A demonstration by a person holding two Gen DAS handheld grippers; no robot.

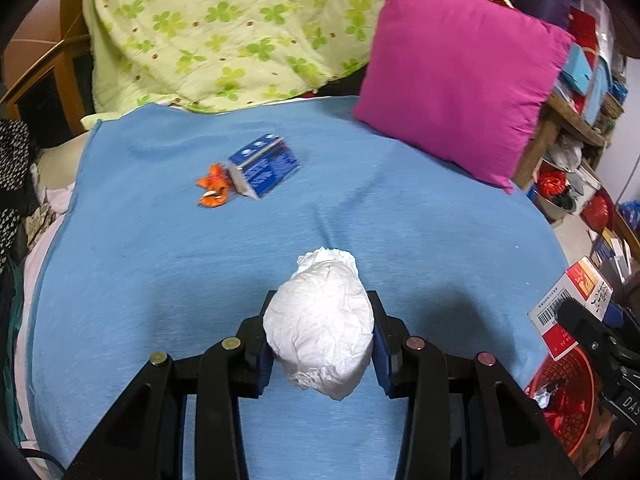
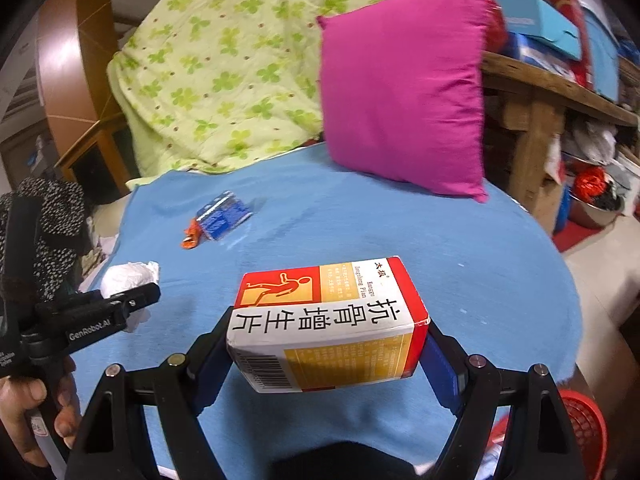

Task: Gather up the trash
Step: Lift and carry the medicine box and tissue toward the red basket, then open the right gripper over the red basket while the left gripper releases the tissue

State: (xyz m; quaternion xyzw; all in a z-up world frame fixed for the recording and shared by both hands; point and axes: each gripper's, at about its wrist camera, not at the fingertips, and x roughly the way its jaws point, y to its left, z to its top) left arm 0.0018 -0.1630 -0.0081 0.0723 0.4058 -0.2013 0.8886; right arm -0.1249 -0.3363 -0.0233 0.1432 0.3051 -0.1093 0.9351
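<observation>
My left gripper (image 1: 320, 344) is shut on a crumpled white paper ball (image 1: 320, 320) and holds it above the blue bed sheet (image 1: 160, 280). My right gripper (image 2: 328, 344) is shut on a red, yellow and white medicine box (image 2: 328, 320); the box also shows in the left wrist view (image 1: 568, 300). A blue carton (image 1: 264, 166) and an orange wrapper (image 1: 214, 186) lie together on the sheet further back; both also show in the right wrist view, the carton (image 2: 224, 216) and the wrapper (image 2: 191, 236). A red mesh basket (image 1: 568, 400) stands off the bed's near right edge.
A magenta pillow (image 1: 460, 80) leans at the back right of the bed. A green clover-print quilt (image 1: 224, 32) is heaped at the back. A cluttered wooden shelf (image 2: 540, 92) stands to the right. Dark patterned clothing (image 1: 12, 168) lies at the left edge.
</observation>
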